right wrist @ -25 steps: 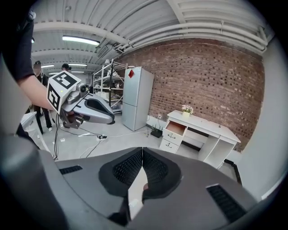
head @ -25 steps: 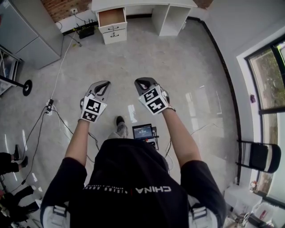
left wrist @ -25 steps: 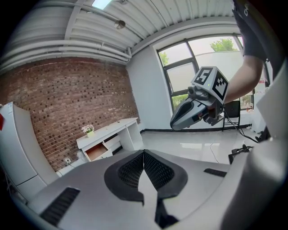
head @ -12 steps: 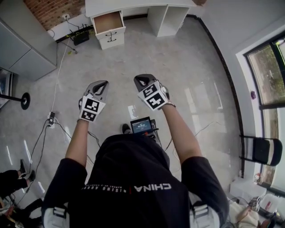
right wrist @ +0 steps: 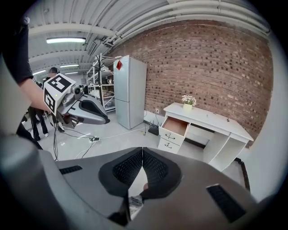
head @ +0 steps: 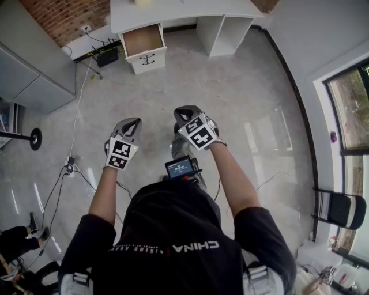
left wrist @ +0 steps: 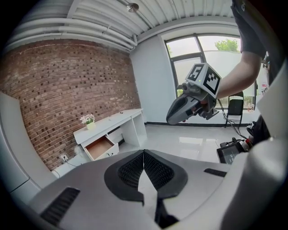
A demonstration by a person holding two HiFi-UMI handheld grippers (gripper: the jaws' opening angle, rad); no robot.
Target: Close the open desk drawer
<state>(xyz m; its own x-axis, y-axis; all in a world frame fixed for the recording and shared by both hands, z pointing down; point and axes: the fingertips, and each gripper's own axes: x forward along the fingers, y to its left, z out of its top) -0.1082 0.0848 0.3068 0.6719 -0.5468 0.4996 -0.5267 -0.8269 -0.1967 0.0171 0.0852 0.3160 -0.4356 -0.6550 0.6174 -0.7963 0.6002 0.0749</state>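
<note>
Well ahead of left gripper [head: 133,121] and right gripper [head: 185,110], slightly left of their line: white open drawer with a bare-wood inside [head: 143,39], pulled out of the white desk [head: 179,8]. It probably slides light and rigid. Its flat front panel should take a straight push, so no grasp is needed. Both grippers' jaws are pressed together and empty, hanging over the grey polished floor [head: 248,86].

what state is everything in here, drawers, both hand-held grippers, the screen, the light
top drawer: open, pulled out of the desk, nothing visible inside
lower drawer: shut
left hand-held gripper: jaws together, holding nothing
right hand-held gripper: jaws together, holding nothing
small screen: lit
ceiling light: on
</note>
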